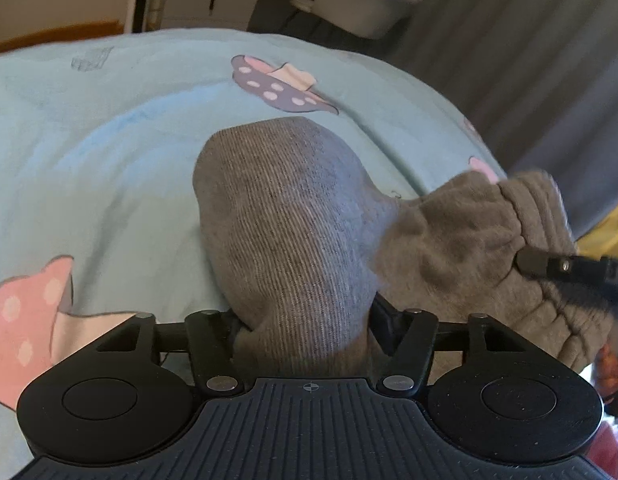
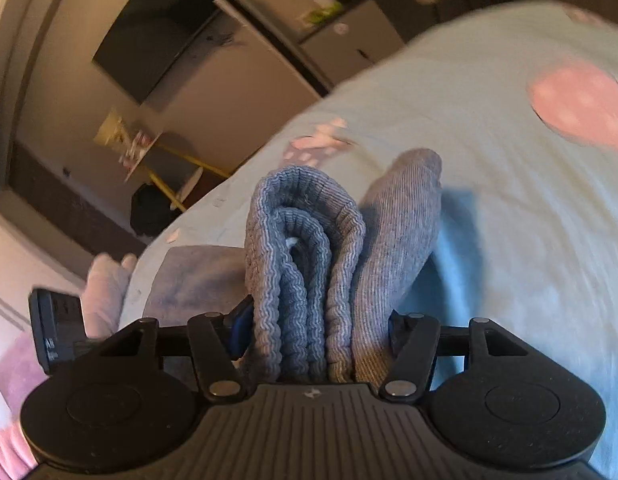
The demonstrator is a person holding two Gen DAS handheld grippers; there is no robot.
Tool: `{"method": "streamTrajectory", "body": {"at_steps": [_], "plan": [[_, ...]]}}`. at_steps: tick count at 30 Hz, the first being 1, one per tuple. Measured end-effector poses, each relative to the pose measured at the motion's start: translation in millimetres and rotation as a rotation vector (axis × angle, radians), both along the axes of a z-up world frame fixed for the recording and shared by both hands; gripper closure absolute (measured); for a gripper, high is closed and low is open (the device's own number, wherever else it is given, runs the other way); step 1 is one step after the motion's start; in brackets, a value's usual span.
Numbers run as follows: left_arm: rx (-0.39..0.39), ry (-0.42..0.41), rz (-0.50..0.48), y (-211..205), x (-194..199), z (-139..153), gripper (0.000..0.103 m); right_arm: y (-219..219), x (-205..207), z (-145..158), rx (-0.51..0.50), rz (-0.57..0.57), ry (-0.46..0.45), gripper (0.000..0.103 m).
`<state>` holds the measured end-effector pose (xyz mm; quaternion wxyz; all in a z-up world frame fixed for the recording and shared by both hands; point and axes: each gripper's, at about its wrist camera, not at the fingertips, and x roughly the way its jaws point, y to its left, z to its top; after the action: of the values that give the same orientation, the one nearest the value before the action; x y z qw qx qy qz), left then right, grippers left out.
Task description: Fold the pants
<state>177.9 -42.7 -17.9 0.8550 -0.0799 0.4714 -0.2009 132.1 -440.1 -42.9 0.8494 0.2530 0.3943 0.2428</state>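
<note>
Bedspread point(image 1: 109, 168), pale blue with pink cartoon prints, fills our left wrist view; the left gripper point(image 1: 305, 324) pinches the grey pants point(image 1: 285, 216) above it. From the right wrist, we see the right gripper point(image 2: 313, 332) clamping their bunched ribbed waistband point(image 2: 305, 248), a cabinet point(image 2: 349, 44) beyond

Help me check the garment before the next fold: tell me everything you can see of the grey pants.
The grey pants are soft ribbed knit with a gathered elastic waistband. They are bunched and lifted, not flat. The left gripper is clamped on one smooth part; the right gripper pinches the waistband, doubled into several layers. The cloth hangs over the light blue bedsheet with pink prints; whether it touches the sheet is unclear.
</note>
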Motion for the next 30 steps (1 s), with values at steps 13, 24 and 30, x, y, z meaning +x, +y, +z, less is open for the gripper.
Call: {"method": "streamTrajectory", "body": {"at_steps": [13,24,30], "plan": [[-0.029,0.029,0.056,4,-5,-34,0.023,3,10,-38,-0.089,-0.044,0.164,0.035],[-0.119,-0.056,0.028,9,-1,19,0.063,11,8,14,-0.109,-0.042,0.013,0.045],[-0.016,-0.122,0.112,-2,25,48,0.028,-9,42,45,-0.135,-0.181,-0.057,0.024]]}}
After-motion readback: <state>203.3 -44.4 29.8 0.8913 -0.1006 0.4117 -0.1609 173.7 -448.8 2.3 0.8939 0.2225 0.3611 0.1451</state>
